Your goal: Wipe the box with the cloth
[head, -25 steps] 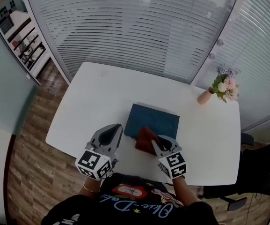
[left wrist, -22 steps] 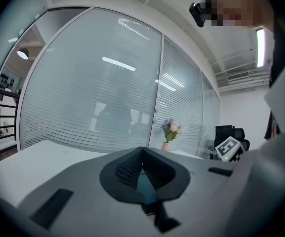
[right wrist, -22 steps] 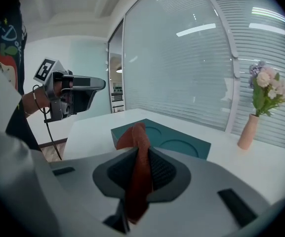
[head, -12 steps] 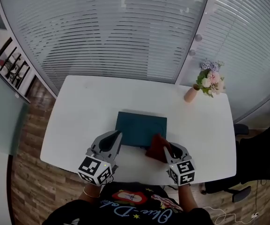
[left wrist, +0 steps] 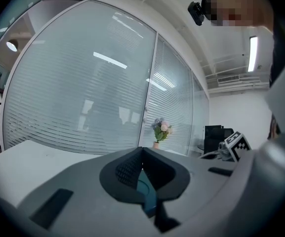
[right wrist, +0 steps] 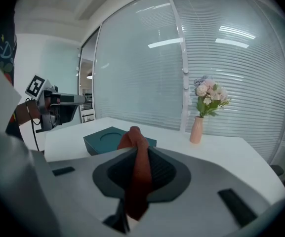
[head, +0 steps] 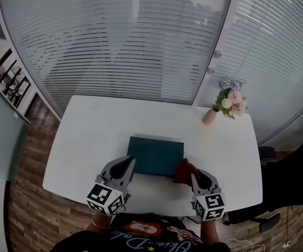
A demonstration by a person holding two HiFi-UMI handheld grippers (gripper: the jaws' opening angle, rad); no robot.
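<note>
Right gripper (head: 194,178) clamps the rust-red cloth (head: 184,170) by the teal box's (head: 154,154) near right corner; the box lies toward the white table's (head: 88,135) near edge. Left gripper (head: 126,164), jaws pressed together on nothing, hovers at the box's near left corner

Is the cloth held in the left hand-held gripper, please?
No, the right hand-held gripper clamps the cloth; the left hand-held gripper is empty.

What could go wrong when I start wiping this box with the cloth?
The box lies unheld on the table; the left gripper is shut and grips nothing, so a wipe may push the box along. The cloth is pinched into a narrow fold in the right gripper, so its hard fingers might scrape the box top.
</note>
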